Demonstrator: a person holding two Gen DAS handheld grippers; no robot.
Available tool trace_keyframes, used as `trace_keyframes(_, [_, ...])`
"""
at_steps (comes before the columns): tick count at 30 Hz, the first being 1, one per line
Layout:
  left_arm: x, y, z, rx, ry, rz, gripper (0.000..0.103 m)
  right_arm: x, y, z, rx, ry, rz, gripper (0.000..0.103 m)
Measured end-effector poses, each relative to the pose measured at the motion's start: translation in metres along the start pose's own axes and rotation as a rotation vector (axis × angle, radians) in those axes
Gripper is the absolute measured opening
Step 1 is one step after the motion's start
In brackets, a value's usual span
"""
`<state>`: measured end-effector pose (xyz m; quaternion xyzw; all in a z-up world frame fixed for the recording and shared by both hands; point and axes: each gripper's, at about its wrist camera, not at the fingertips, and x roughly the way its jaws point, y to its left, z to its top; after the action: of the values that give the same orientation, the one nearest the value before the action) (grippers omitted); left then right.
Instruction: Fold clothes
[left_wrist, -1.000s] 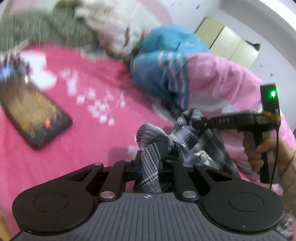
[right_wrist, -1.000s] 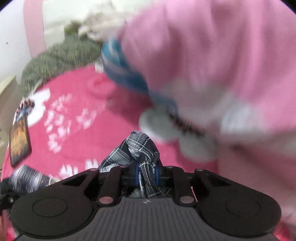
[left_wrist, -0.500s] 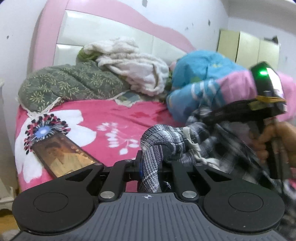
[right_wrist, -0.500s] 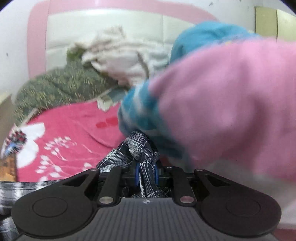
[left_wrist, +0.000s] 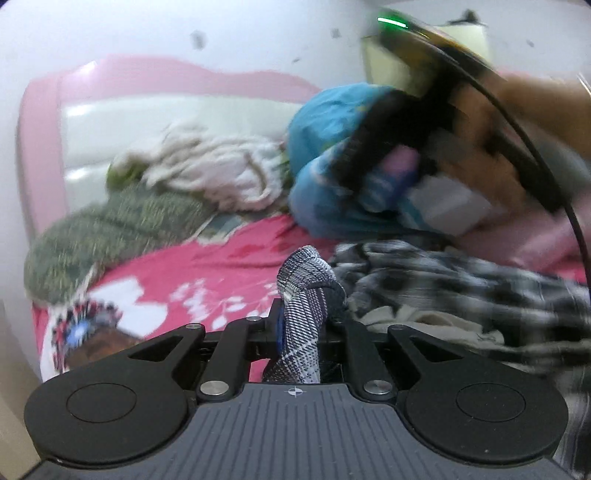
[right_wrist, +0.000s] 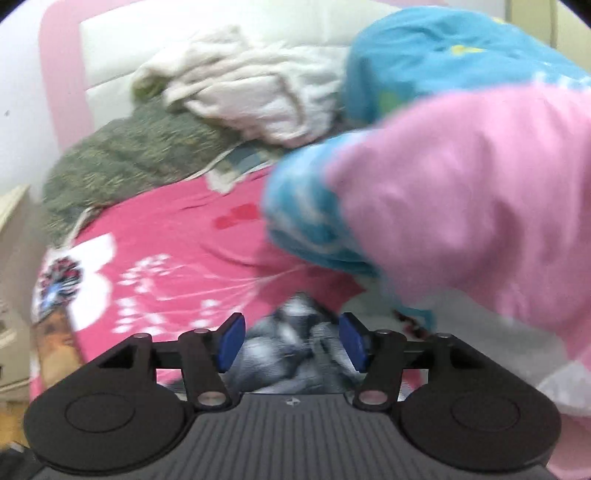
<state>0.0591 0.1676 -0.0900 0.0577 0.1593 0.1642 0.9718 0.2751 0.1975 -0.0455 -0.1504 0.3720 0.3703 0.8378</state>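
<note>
- Here, the left gripper (left_wrist: 301, 328) has its jaws pressed together on a twisted fold of the plaid garment (left_wrist: 454, 280); the pinched cloth stands up as a rounded knob just above the fingertips, and a strip of it hangs down between the finger arms.
- The right gripper (right_wrist: 291, 341) has its jaws spread wide; its blue pads (right_wrist: 231, 343) stand apart with blurred grey-and-white plaid cloth (right_wrist: 295, 354) lying loose between them, touching neither pad as far as the blur allows me to tell.
- In the left wrist view the rest of the garment spreads to the right of the pinched fold, rumpled on the bed, with a pale inner lining showing near the finger arms; this part is smeared by motion.
- Also in that view, the right gripper's body (left_wrist: 402, 122) shows high on the right, tilted, with a green light at its top and a black cable trailing down; a hand (left_wrist: 517, 122) holds it.
- Beneath both tools lies the pink bedsheet (right_wrist: 177, 236) with white flower prints; a dark flat object (left_wrist: 99, 347) lies at its left edge.
- Farther back, a pink-and-blue blanket (right_wrist: 461, 192) is heaped on the right; a cream knitted throw (right_wrist: 258, 96) rests on a green patterned pillow (right_wrist: 129, 155).
- Behind them stands the headboard (left_wrist: 40, 155), pink-framed with a white panel, against a pale wall.
</note>
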Motion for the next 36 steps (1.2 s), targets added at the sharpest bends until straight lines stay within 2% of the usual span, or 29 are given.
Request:
trace_keyframes(5, [-0.001, -0.013, -0.004, 0.092, -0.009, -0.027, 0.010, 0.029, 0.049, 0.018, -0.116, 0.128, 0.041, 0.059])
trace_keyframes(7, [-0.001, -0.012, -0.005, 0.106, -0.006, -0.032, 0.010, 0.051, 0.062, 0.020, -0.143, 0.211, 0.038, 0.059])
trace_keyframes(10, [-0.001, -0.008, -0.006, 0.114, 0.000, -0.041, 0.010, 0.089, 0.072, 0.017, -0.158, 0.370, -0.031, 0.057])
trace_keyframes(12, [0.000, -0.007, -0.007, 0.119, 0.001, -0.047, 0.010, 0.113, 0.073, 0.012, -0.169, 0.460, -0.119, 0.057])
trace_keyframes(15, [0.000, -0.006, -0.008, 0.127, -0.001, -0.055, 0.010, 0.123, 0.071, 0.007, -0.169, 0.500, -0.168, 0.057])
trace_keyframes(17, [0.000, -0.006, -0.008, 0.130, -0.003, -0.058, 0.010, 0.122, 0.071, 0.006, -0.160, 0.501, -0.174, 0.054])
trace_keyframes(18, [0.000, -0.006, -0.008, 0.131, -0.004, -0.060, 0.011, 0.121, 0.073, 0.005, -0.168, 0.497, -0.180, 0.047])
trace_keyframes(19, [0.000, -0.005, -0.008, 0.133, -0.005, -0.062, 0.010, 0.119, 0.075, 0.003, -0.183, 0.491, -0.189, 0.045])
trace_keyframes(20, [0.000, -0.005, -0.008, 0.134, -0.006, -0.064, 0.010, 0.117, 0.077, 0.001, -0.192, 0.481, -0.190, 0.036])
trace_keyframes(21, [0.000, -0.005, -0.008, 0.136, -0.007, -0.066, 0.010, 0.114, 0.075, 0.001, -0.176, 0.459, -0.180, 0.023])
trace_keyframes(23, [0.001, -0.004, -0.007, 0.120, -0.002, -0.054, 0.011, 0.107, 0.067, 0.004, -0.120, 0.402, -0.150, 0.010])
trace_keyframes(24, [0.001, -0.002, -0.007, 0.104, 0.000, -0.045, 0.011, 0.104, 0.062, 0.005, -0.092, 0.374, -0.135, 0.007])
trace_keyframes(30, [0.004, 0.018, -0.001, -0.024, 0.035, 0.008, 0.015, 0.083, 0.036, 0.012, 0.073, 0.203, -0.045, 0.005])
trace_keyframes(34, [0.010, 0.033, 0.002, -0.145, 0.089, 0.021, 0.019, 0.069, 0.019, 0.017, 0.182, 0.088, 0.015, 0.005])
trace_keyframes(36, [0.008, 0.035, 0.001, -0.170, 0.092, 0.022, 0.021, 0.063, 0.010, 0.019, 0.237, 0.030, 0.045, 0.005])
